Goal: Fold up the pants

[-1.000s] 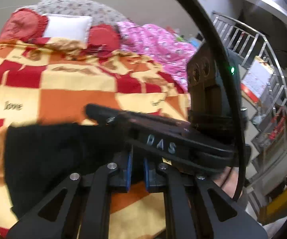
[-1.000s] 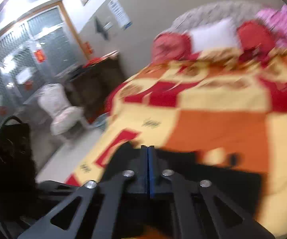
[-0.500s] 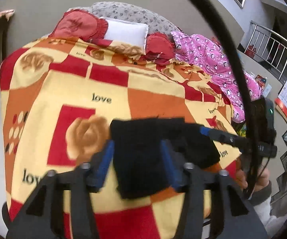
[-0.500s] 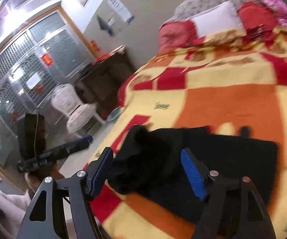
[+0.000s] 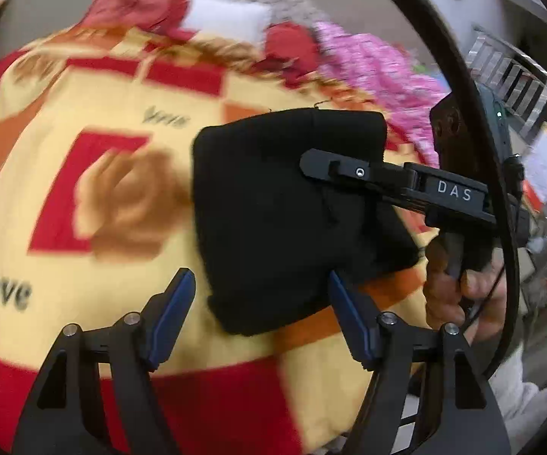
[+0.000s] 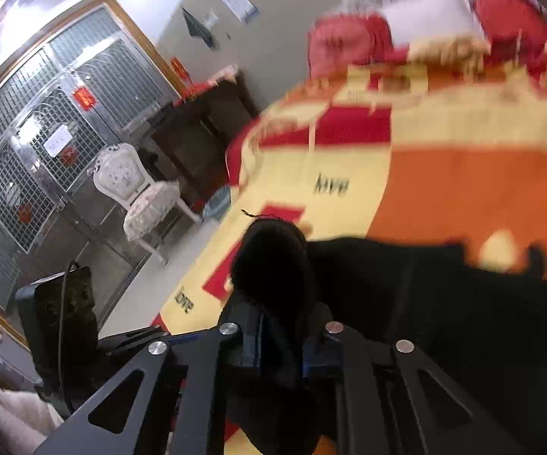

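The black pants [image 5: 284, 220] lie folded into a thick bundle on the red, orange and yellow bed blanket [image 5: 83, 197]. My left gripper [image 5: 262, 318] is open, its blue-padded fingers just short of the bundle's near edge, holding nothing. My right gripper [image 6: 279, 352] is shut on a bunched fold of the pants [image 6: 273, 261], which rises between its fingers. In the left wrist view the right gripper [image 5: 334, 167] reaches over the bundle from the right.
Red and white pillows [image 5: 228, 19] and a pink quilt [image 5: 372, 76] lie at the head of the bed. A white chair [image 6: 140, 197], a dark cabinet [image 6: 205, 121] and a glass door [image 6: 46, 113] stand left of the bed. A metal railing [image 5: 516, 76] is at the right.
One second ago both grippers were shut on the pants; both then opened. Now the right one has shut again on a fold, the left stays open near the bundle.
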`<state>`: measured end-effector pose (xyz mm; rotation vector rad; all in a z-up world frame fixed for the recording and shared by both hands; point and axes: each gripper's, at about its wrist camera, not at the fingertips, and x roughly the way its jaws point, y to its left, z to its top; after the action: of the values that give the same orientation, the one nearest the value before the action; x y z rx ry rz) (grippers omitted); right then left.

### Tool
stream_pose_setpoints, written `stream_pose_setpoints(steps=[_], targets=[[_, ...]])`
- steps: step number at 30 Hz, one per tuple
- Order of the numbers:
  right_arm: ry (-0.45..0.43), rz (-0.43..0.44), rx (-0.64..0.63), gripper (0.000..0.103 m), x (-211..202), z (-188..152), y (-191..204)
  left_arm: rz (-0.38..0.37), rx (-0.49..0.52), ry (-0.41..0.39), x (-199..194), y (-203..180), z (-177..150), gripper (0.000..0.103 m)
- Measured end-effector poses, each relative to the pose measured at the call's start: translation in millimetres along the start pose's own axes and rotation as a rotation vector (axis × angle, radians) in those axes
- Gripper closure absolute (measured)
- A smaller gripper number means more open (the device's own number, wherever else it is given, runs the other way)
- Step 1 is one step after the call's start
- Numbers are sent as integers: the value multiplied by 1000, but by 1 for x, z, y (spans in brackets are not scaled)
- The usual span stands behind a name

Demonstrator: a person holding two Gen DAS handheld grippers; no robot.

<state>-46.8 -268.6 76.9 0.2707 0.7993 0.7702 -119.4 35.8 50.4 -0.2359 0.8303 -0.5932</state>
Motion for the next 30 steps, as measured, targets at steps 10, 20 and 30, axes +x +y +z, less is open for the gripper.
stream_pose_setpoints(steps=[10,20,30], targets=[[-77,-331,61,85,-101,-12,-72,-68,99,-14,18,-48,20,31],[-152,-460,80,57,-136,-12,-73,71,138,-31,25,-52,46,30],[10,-425,57,64,-63,-9,-87,173,98,69,114,-35,71,29]])
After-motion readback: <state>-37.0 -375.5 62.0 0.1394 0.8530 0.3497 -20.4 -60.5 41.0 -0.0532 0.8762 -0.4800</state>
